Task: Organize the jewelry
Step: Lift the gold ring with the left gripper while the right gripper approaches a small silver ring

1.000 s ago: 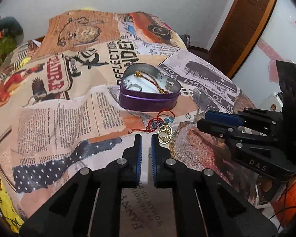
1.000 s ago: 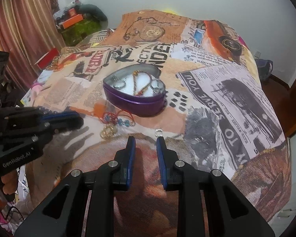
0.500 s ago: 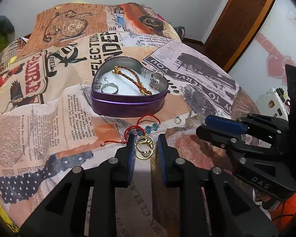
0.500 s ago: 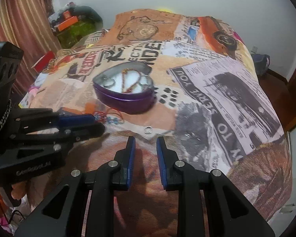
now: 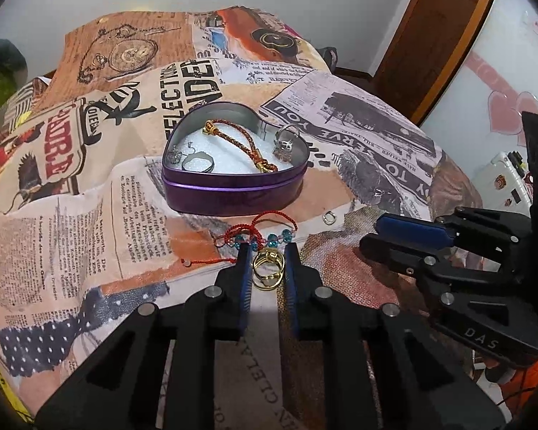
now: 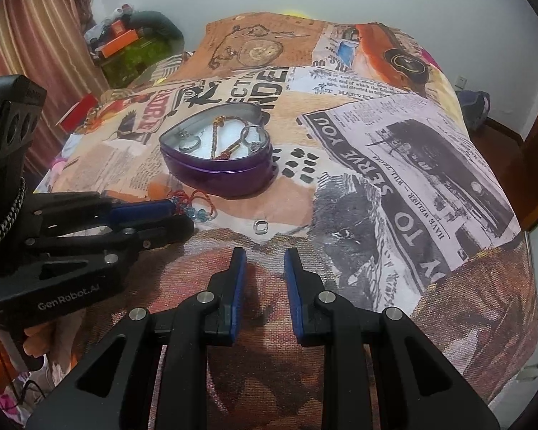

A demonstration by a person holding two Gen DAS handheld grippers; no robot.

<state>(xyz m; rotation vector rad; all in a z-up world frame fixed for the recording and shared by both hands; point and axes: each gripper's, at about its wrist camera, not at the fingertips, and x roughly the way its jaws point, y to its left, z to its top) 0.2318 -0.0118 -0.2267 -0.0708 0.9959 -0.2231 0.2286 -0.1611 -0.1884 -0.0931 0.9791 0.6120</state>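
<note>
Left gripper (image 5: 267, 258) has the gold rings (image 5: 268, 267) between its jaws: two linked loops lying flat on the bed cover (image 5: 89, 215), one jaw either side, gap only slightly wider than the rings. Can't tell if the pads touch yet; looks like bracketing, not clamped.

Rings' long axis runs 12 to 6 along the fingers, so the jaws close across the short width. Good alignment in my view, no twist needed.

Red cord bracelet (image 5: 258, 234) with blue beads lies right at 12 o'clock of the jaw tips, touching or nearly so. Risk: cord snags on closing or lift.

Tin (image 5: 233, 186), heart-shaped, purple, lid off, sits beyond the bracelet at 12 o'clock, heart point toward 5 o'clock. Already inside: braided bracelet (image 5: 238, 145) running 11 to 5, a band ring at left, a stone ring at right.

Right gripper (image 6: 265, 268) hovers over the cover, jaws at a moderate gap, nothing between them. Small silver ring (image 6: 260, 227) lies at its 12 o'clock, near, apart from the tips. Too small to read its axis.

Left is the arm on the gold rings; right is nearer the silver ring.
</note>
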